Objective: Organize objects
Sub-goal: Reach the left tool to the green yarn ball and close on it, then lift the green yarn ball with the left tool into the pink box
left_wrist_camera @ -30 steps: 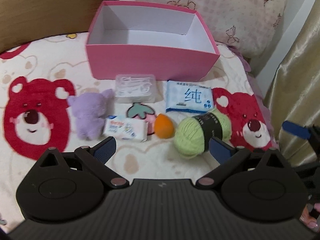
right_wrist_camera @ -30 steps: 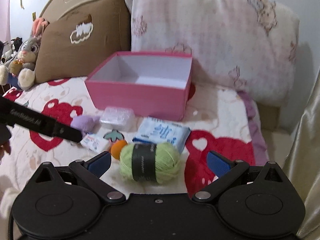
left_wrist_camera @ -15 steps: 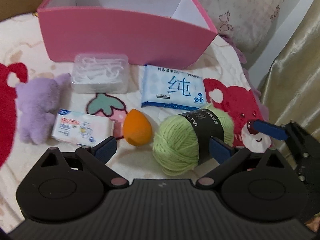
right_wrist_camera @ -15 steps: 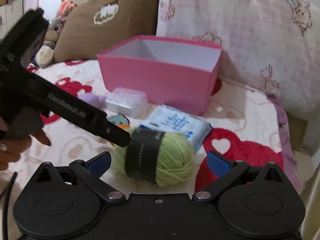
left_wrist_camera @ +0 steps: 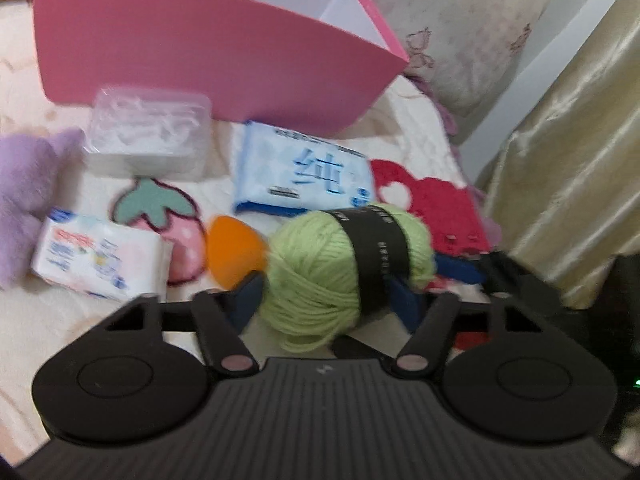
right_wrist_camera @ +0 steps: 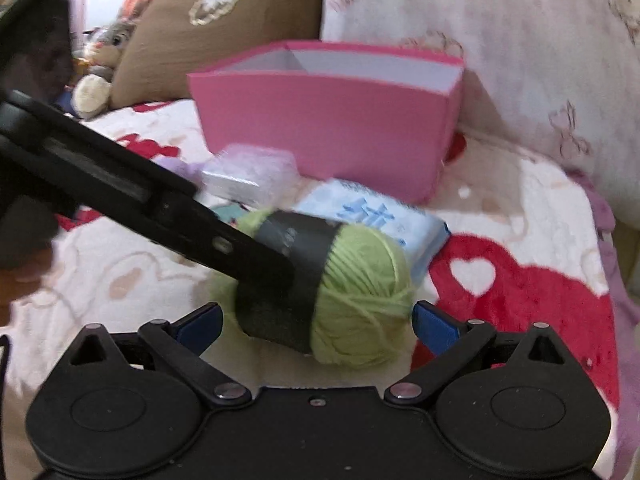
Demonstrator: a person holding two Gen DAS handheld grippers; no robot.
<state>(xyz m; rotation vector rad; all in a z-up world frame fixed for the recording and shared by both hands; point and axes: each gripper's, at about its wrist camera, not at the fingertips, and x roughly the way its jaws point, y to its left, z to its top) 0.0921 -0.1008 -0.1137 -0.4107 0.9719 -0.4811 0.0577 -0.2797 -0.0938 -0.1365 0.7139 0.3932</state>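
Note:
A green yarn ball (left_wrist_camera: 344,264) with a black band lies on the bedspread; it also shows in the right wrist view (right_wrist_camera: 352,288). My left gripper (left_wrist_camera: 328,292) is open, its blue pads on either side of the yarn, close to it. My right gripper (right_wrist_camera: 316,322) is open too, just in front of the yarn, its blue pads flanking it. The left gripper's finger (right_wrist_camera: 168,220) crosses the right wrist view and touches the yarn's band. The open pink box (left_wrist_camera: 208,48) stands behind; in the right wrist view (right_wrist_camera: 328,120) it is empty as far as visible.
On the bedspread lie a blue tissue pack (left_wrist_camera: 304,172), an orange sponge egg (left_wrist_camera: 232,256), a small white tissue pack (left_wrist_camera: 96,260), a clear plastic case (left_wrist_camera: 148,132) and a purple plush (left_wrist_camera: 24,200). Pillows (right_wrist_camera: 500,40) back the box; a curtain (left_wrist_camera: 568,160) hangs right.
Both grippers have moved forward and down onto the yarn ball. The left gripper's pads now flank the yarn, narrower than before. The yarn looks tilted and shifted a little.

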